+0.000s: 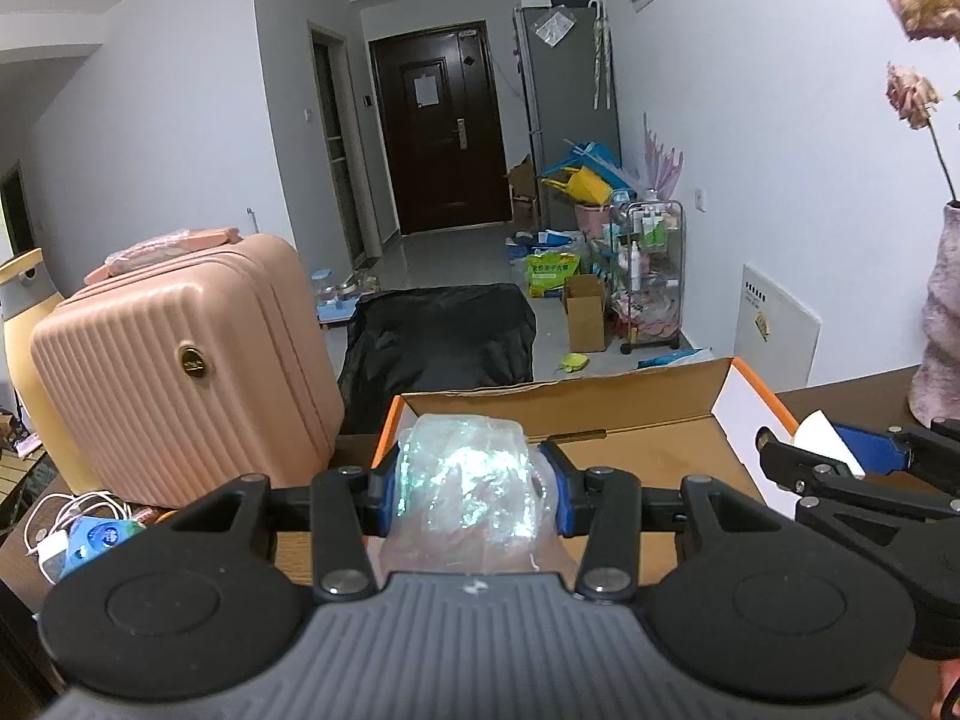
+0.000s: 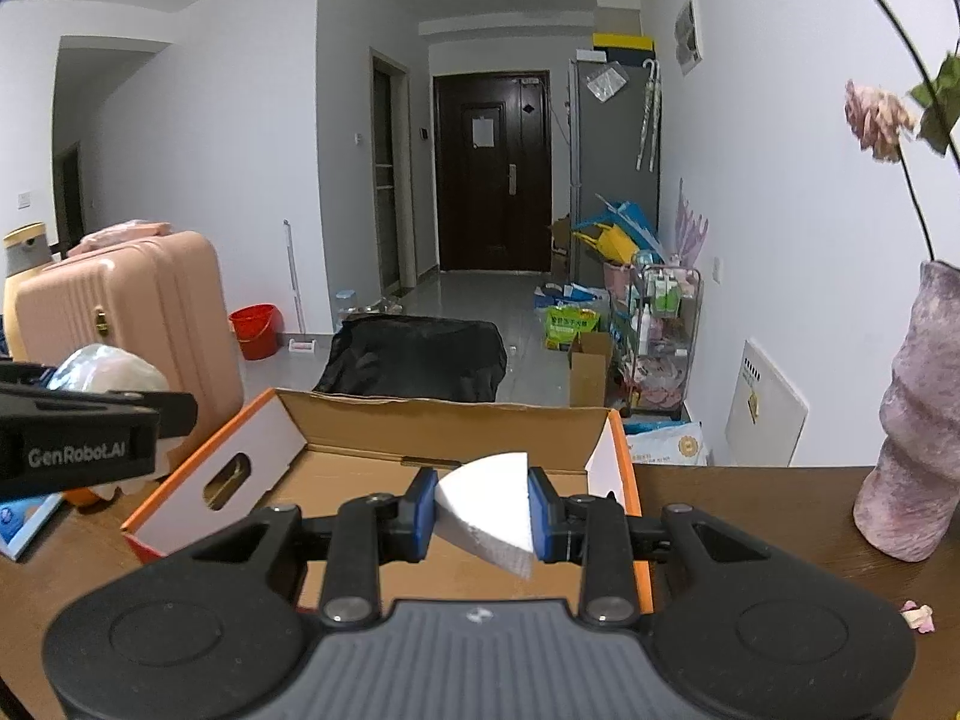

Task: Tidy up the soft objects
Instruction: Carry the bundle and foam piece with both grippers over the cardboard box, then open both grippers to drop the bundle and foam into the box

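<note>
My left gripper (image 1: 474,489) is clamped on a crinkled plastic-wrapped bundle (image 1: 465,480), my right gripper (image 2: 480,516) on a white foam wedge (image 2: 492,507); both hang over the open cardboard box (image 2: 456,426) on the wooden table (image 2: 750,516), so each drop is straight down, the wedge at the box's right end

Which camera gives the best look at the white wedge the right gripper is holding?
The right wrist view: the white wedge sits centred between the right gripper pads, above the cardboard box. The left wrist view shows only its white tip at the frame's right edge.
</note>
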A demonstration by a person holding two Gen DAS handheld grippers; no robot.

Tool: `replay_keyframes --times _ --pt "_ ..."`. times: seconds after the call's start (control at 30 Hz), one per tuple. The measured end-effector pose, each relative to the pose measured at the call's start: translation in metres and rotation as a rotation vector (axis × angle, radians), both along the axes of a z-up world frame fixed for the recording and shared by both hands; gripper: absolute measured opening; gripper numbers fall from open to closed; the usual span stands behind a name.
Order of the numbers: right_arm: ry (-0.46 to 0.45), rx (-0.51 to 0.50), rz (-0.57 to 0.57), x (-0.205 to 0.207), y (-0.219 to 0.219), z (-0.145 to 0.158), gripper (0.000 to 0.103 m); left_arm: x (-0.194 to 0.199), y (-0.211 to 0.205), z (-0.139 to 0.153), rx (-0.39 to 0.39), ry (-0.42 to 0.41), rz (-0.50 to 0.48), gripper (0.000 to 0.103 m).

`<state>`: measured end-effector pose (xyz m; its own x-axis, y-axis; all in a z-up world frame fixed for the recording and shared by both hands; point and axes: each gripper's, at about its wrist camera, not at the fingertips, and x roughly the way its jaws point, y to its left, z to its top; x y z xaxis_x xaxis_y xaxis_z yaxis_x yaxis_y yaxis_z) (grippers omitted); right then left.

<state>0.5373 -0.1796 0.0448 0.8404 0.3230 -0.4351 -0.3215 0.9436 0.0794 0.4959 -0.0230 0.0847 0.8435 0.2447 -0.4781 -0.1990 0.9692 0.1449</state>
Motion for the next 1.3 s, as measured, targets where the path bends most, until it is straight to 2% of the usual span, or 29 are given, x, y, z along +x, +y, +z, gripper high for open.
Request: replay_keyframes --times 0.4,0.77,0.83,0.87,0.9,0.93,1.0,1.07,1.13,1.3 --pt "0.069 0.000 -0.011 0.042 0.000 -0.021 0.030 0.055 0.000 -0.035 -0.019 0.049 0.105 0.045" --pt "0.125 -0.049 -0.021 0.063 0.012 -0.037 0.032 0.070 0.014 -0.063 -0.023 0.083 0.169 0.046" --pt "0.126 -0.062 -0.033 0.063 0.014 -0.038 0.037 0.071 0.016 -0.064 -0.026 0.086 0.173 0.054" --pt "0.128 -0.061 -0.035 0.064 0.014 -0.039 0.042 0.071 0.016 -0.065 -0.026 0.089 0.181 0.064" --pt "0.134 -0.058 -0.037 0.064 0.014 -0.040 0.058 0.071 0.017 -0.065 -0.024 0.085 0.188 0.073" --pt "0.136 -0.054 -0.043 0.064 0.013 -0.040 0.076 0.071 0.016 -0.065 -0.019 0.080 0.192 0.078" --pt "0.127 -0.061 -0.055 0.063 0.012 -0.040 0.090 0.068 0.017 -0.064 -0.012 0.071 0.204 0.096" --pt "0.127 -0.058 -0.061 0.062 0.011 -0.039 0.093 0.067 0.018 -0.063 -0.008 0.061 0.231 0.103" --pt "0.135 -0.043 -0.060 0.062 0.009 -0.038 0.103 0.066 0.018 -0.062 0.000 0.058 0.242 0.103" --pt "0.132 -0.043 -0.065 0.061 0.006 -0.035 0.103 0.064 0.016 -0.060 0.000 0.061 0.231 0.103"
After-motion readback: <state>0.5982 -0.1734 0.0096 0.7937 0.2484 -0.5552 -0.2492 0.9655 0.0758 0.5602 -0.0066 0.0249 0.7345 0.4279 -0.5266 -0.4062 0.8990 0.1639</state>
